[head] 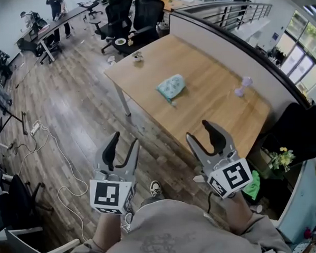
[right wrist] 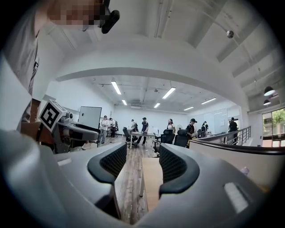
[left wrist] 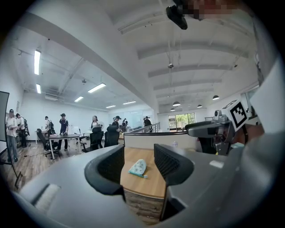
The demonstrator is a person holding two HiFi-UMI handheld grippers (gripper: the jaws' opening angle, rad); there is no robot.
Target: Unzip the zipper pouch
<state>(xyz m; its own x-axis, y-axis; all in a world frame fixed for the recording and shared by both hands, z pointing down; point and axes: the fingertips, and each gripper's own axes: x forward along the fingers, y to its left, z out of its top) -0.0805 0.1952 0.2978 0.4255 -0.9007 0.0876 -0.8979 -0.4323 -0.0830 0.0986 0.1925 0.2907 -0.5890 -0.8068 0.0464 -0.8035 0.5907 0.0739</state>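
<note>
While both hang near the person (head: pixel 174 233), short of the wooden table (head: pixel 215 112), the left gripper (head: pixel 124 141) has its jaws apart, nothing in them; the teal zipper pouch (head: pixel 171 86) lies mid-table, far off; the right gripper (head: pixel 198 132) gapes empty too.

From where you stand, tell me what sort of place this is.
Probably an open-plan office: black swivel chairs, a wooden table holding the zipper pouch, and ceiling strip lights.
</note>
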